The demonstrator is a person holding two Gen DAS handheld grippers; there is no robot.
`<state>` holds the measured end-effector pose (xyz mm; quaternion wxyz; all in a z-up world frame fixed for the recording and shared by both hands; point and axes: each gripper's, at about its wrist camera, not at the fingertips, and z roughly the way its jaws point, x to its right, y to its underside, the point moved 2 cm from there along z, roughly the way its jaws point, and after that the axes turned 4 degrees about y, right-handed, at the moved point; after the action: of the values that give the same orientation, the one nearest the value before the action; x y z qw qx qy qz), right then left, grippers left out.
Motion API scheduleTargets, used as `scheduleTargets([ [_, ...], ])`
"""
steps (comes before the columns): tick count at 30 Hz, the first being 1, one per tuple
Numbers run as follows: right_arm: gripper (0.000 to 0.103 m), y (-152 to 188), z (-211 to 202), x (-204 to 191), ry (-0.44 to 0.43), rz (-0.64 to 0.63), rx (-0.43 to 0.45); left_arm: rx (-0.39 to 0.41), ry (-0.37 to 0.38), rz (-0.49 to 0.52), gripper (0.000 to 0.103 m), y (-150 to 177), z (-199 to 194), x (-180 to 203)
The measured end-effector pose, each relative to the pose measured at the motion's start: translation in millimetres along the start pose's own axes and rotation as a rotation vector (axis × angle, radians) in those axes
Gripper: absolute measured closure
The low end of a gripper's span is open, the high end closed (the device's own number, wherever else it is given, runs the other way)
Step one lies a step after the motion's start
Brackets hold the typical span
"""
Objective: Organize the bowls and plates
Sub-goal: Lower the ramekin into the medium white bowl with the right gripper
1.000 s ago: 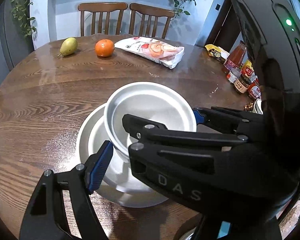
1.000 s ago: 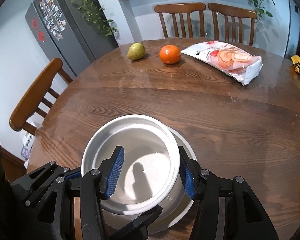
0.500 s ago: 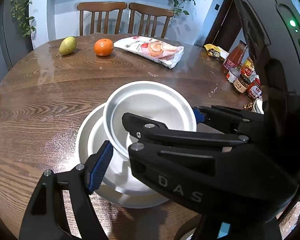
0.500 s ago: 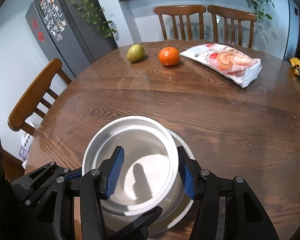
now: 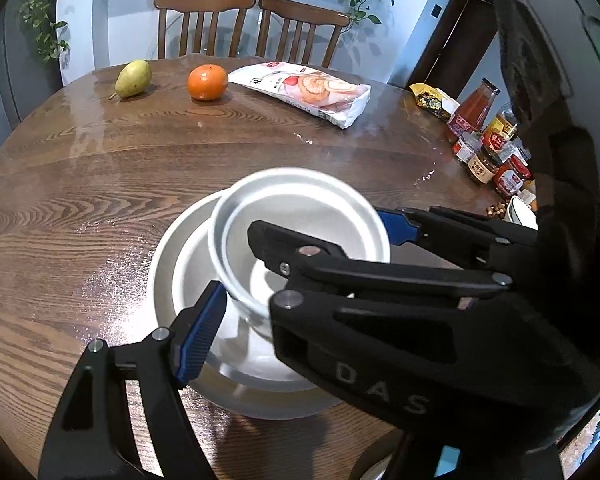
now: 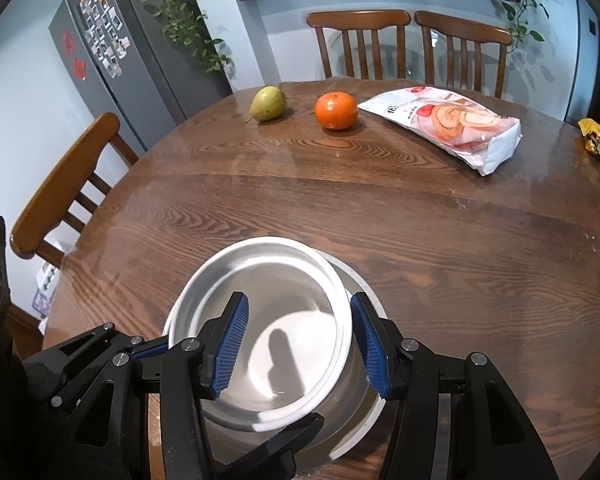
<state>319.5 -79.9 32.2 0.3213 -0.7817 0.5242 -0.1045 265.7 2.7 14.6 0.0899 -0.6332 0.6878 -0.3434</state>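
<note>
Gripping a white bowl [image 6: 284, 320] by opposite rim edges, both grippers' fingers [image 6: 230, 344] clench it tilted above a plate [image 5: 188, 264] on the tabletop [image 6: 420, 220]; seemingly to stack it.

Soft daylight, tabletop glare, fisheye-warped edges.

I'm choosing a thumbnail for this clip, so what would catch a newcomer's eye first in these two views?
First the white bowl, tilted over a white plate at the near edge of the round wooden table, with both black grippers crowding around it; the right gripper has its blue pads on either side of the bowl. Next, the bright orange and green pear near the far edge, with a snack bag to their right.
</note>
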Motion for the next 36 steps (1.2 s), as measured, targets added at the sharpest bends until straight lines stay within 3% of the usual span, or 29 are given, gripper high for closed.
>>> scheduleTargets([
  [36, 0.046, 3.0, 6.2, -5.8, 0.031, -0.052, -0.009, -0.025, -0.005, 0.011, 0.031, 2.1, 2.1, -3.0],
])
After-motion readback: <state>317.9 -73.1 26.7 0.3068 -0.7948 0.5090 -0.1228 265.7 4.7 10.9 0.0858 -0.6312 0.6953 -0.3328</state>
